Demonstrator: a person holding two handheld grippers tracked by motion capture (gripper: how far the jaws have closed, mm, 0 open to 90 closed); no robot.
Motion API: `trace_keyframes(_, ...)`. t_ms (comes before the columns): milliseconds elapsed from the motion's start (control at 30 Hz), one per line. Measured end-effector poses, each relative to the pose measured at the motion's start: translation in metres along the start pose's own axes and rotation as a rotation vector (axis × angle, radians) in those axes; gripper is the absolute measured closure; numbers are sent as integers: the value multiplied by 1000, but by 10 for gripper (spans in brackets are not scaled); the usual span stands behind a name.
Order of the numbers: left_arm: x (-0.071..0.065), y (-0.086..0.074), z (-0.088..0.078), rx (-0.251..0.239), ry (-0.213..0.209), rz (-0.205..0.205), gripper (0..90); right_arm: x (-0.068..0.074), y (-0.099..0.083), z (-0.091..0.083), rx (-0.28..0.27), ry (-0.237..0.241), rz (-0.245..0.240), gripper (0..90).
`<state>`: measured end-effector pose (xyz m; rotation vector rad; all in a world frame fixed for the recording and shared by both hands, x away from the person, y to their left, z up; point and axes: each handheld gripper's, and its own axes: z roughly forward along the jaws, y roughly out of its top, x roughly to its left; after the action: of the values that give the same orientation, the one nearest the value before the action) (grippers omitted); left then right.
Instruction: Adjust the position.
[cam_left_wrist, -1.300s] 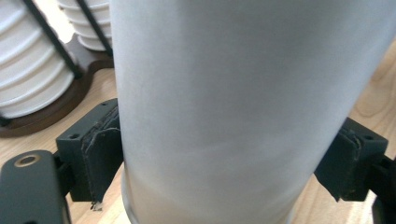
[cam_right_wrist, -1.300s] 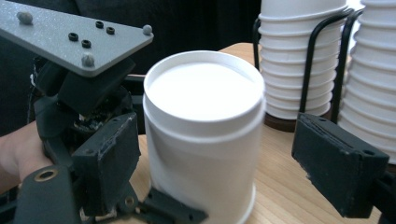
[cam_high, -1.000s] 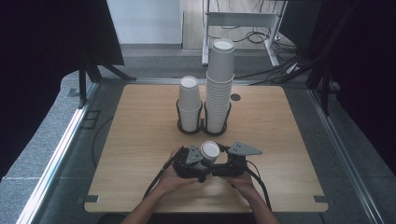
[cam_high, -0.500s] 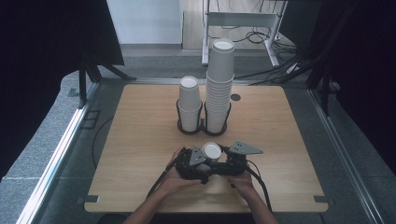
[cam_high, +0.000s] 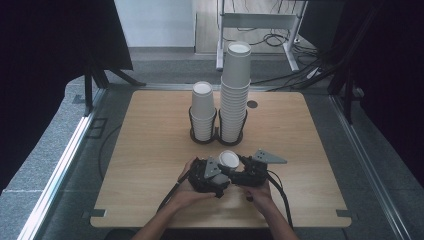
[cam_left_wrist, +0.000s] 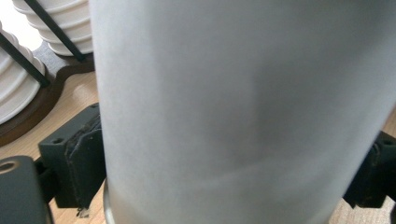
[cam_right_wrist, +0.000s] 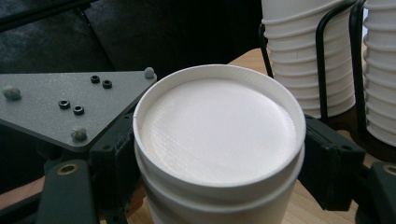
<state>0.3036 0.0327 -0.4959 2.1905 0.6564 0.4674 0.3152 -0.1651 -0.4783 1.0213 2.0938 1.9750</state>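
We saw the white paper cups (cam_high: 229, 160), nested upside down, standing near the front of the table (cam_high: 150, 140) between both grippers, just in front of the two cup stacks (cam_high: 220, 107) in the black wire holder (cam_high: 216, 136). The right gripper (cam_right_wrist: 219, 163) clamped the cups, its pads pressing each side. The left gripper (cam_left_wrist: 224, 172) had just been opening with the cup wall between its jaws; we could not tell whether its pads touched.

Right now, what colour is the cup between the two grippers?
White; the cup shows best in the right gripper view.
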Motion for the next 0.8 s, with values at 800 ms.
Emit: trace_keyframes(800, 2, -3, 1, 6, 16, 15, 121, 3, 0, 1, 16, -18, -40, 157)
